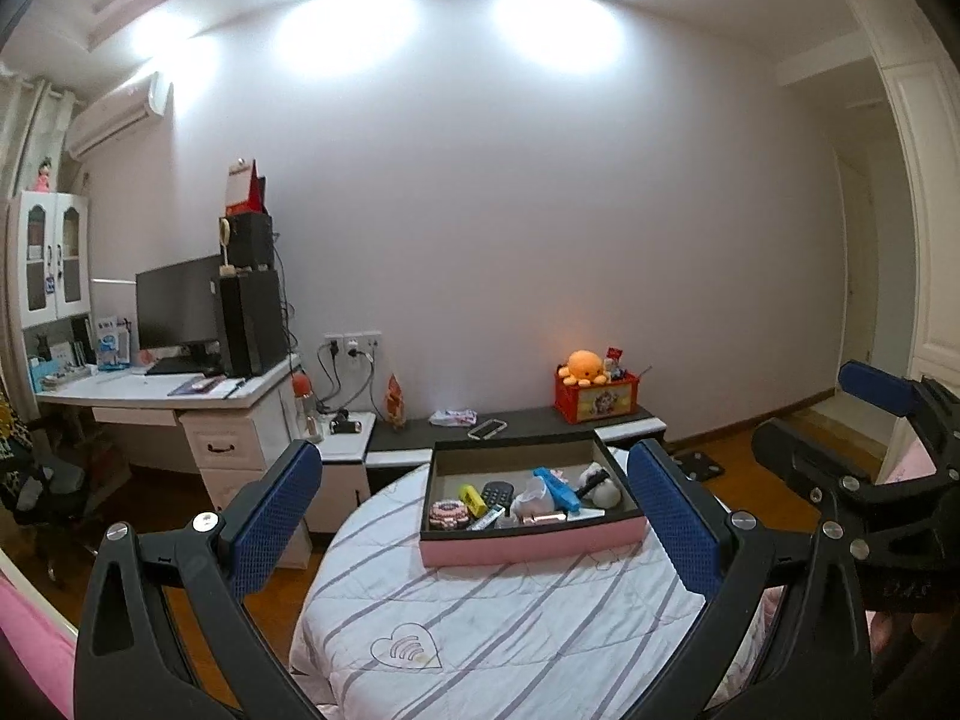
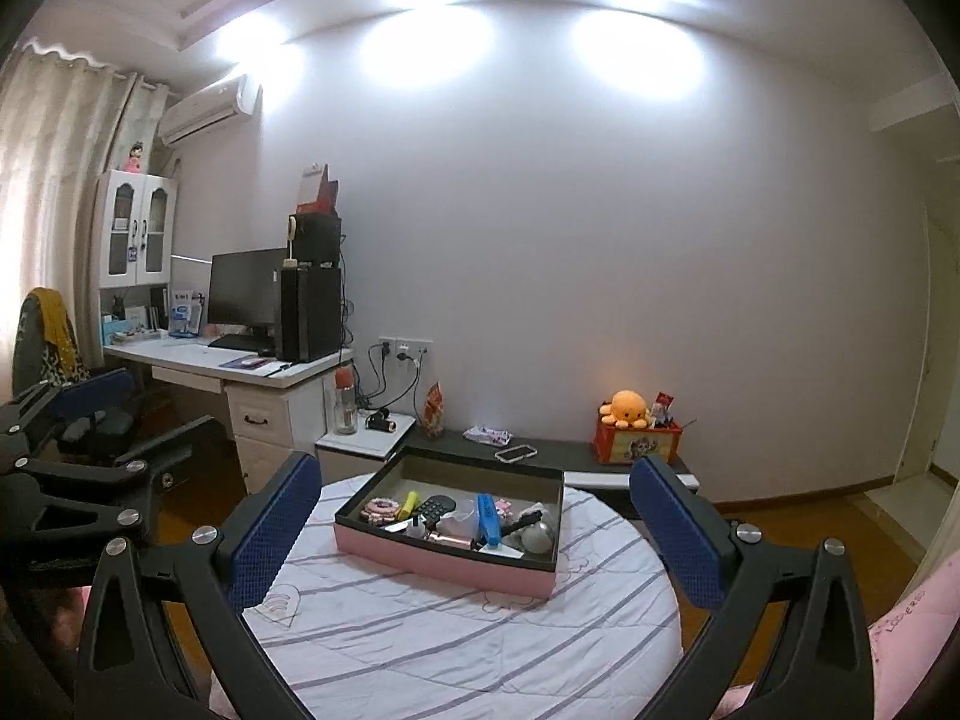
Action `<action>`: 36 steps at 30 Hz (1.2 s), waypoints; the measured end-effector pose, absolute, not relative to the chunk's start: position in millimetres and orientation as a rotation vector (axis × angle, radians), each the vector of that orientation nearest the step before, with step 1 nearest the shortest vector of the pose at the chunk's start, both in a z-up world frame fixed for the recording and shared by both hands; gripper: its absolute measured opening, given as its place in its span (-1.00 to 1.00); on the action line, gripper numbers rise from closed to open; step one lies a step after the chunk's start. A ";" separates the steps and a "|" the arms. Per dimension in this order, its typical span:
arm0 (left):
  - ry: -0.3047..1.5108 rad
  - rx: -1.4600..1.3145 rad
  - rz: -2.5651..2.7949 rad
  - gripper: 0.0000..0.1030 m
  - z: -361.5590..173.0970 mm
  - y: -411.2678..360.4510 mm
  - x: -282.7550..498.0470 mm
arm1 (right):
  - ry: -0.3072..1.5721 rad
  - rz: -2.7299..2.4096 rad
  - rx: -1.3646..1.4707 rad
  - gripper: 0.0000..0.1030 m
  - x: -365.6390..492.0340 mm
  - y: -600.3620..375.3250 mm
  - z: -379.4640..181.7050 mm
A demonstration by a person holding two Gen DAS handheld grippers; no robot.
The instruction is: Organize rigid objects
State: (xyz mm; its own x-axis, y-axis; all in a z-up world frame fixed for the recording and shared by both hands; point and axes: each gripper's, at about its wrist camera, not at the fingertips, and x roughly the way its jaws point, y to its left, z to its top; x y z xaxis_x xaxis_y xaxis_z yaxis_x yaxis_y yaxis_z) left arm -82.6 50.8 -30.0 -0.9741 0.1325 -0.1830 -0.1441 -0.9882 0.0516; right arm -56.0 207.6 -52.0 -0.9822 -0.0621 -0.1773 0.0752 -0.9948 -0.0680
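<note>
**One pink box, both grippers spread wide**

A shallow pink box (image 1: 531,546) with a dark rim sits toward the far edge of the round striped bed (image 1: 480,630). Inside lie a blue bar (image 2: 487,519), a yellow marker (image 2: 410,503), a black remote (image 2: 433,507) and a pink beaded ring (image 2: 381,507). The left gripper (image 1: 480,516) and right gripper (image 2: 474,534) are both empty, jaws wide apart.

One pink box (image 2: 447,561), one round table (image 2: 456,648), two spread grippers.
</note>
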 end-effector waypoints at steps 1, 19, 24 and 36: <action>0.096 -0.255 2.991 1.00 -29.0 51.0 -80.5 | 0.119 -3.061 0.259 1.00 -53.0 206.8 -50.9; 0.085 0.006 3.040 1.00 -15.2 45.1 -41.2 | 0.130 -3.098 0.059 1.00 -20.8 194.0 -37.0; 0.079 -0.004 3.043 1.00 -16.2 44.4 -41.2 | 0.130 -3.098 0.062 1.00 -21.0 192.8 -36.6; 0.077 -0.004 3.067 1.00 -11.1 45.7 -53.2 | 0.136 -3.118 0.045 1.00 -29.7 190.8 -34.3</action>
